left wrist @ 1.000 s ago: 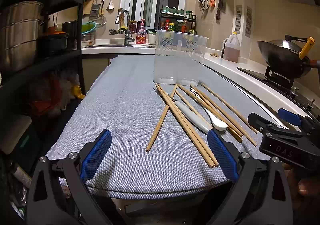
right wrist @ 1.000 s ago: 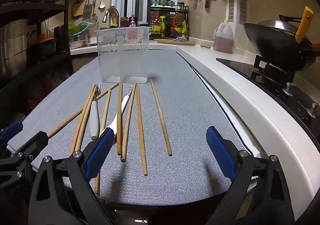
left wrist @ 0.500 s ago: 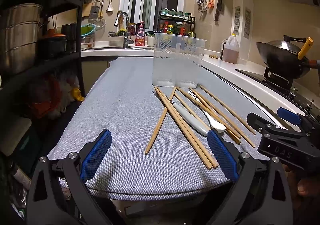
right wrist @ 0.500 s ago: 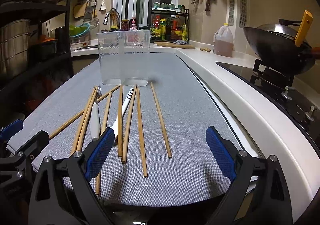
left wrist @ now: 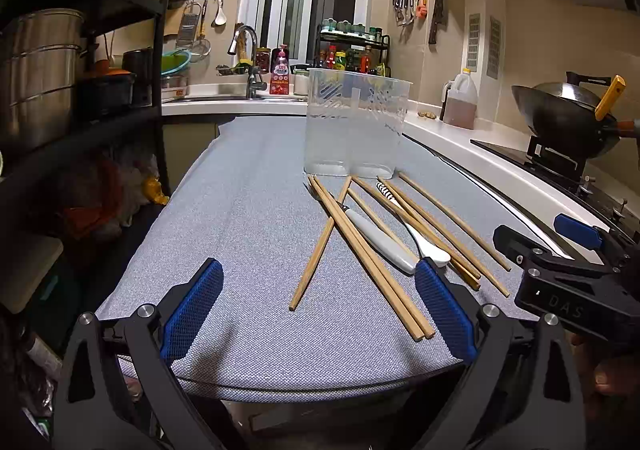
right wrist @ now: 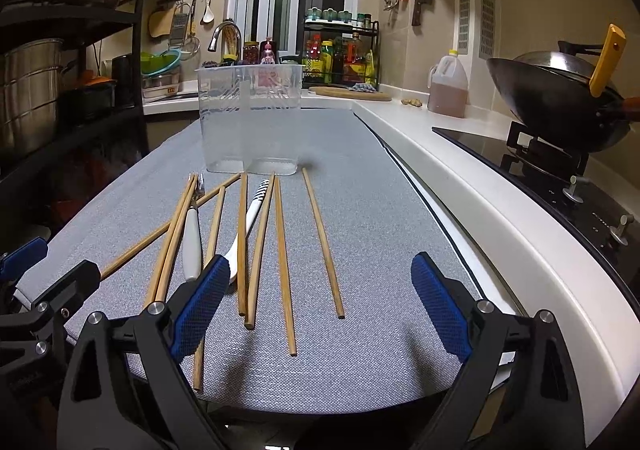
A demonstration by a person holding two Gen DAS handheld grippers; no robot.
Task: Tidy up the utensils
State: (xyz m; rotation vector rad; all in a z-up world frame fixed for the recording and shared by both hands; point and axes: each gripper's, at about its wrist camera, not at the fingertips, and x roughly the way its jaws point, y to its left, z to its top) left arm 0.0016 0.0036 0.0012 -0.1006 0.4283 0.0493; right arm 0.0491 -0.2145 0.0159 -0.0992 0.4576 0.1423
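Several wooden chopsticks (left wrist: 372,254) (right wrist: 282,262) lie fanned out on a grey mat (left wrist: 248,210) (right wrist: 360,202). Among them rest a white-handled fork (left wrist: 380,238) (right wrist: 192,238) and a white spoon with a striped handle (left wrist: 424,246) (right wrist: 252,214). Behind them stands a clear two-compartment plastic holder (left wrist: 356,122) (right wrist: 250,118), upright and holding nothing. My left gripper (left wrist: 318,308) hovers open at the mat's near edge, left of the pile. My right gripper (right wrist: 320,308) is open too, low over the near ends of the chopsticks. Its body shows at the right edge of the left wrist view.
A white counter (right wrist: 480,186) runs along the right, with a black hob and a wok (right wrist: 556,102). An oil jug (right wrist: 448,88) and a spice rack (right wrist: 340,50) stand further back. A dark shelf with steel pots (left wrist: 40,78) fills the left; a sink (left wrist: 248,62) is behind.
Both views sit slightly lower and closer to the mat edge than a second ago. The utensils and the holder have not moved, and both grippers stay open.
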